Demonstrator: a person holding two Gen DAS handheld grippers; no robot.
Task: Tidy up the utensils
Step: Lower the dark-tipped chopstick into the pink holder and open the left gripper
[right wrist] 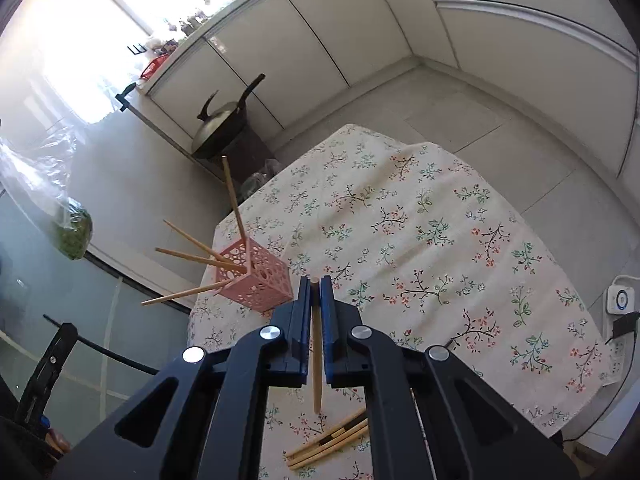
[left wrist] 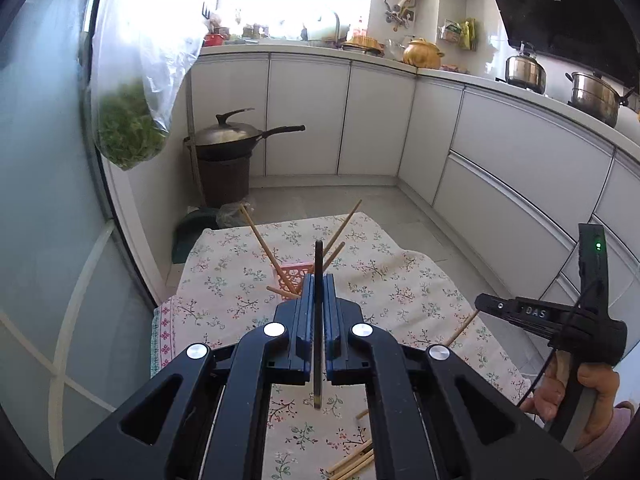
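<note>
Ahead of the left hand-held gripper [left wrist: 319, 280], closed on a dark chopstick [left wrist: 318, 320] held upright for insertion, stands the pink holder [left wrist: 297, 274] with four chopsticks [right wrist: 192, 256] leaning out. The right hand-held gripper [right wrist: 315, 292], closed on a pale chopstick [right wrist: 317, 360], has the holder just ahead to its left. Below both, loose chopsticks [right wrist: 330, 442] lie on the tabletop [right wrist: 420, 220], judged not yet sorted.

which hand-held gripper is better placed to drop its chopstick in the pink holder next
Left. The left hand-held gripper lines its dark chopstick up with the pink holder; for the right hand-held gripper the holder sits off left.
</note>
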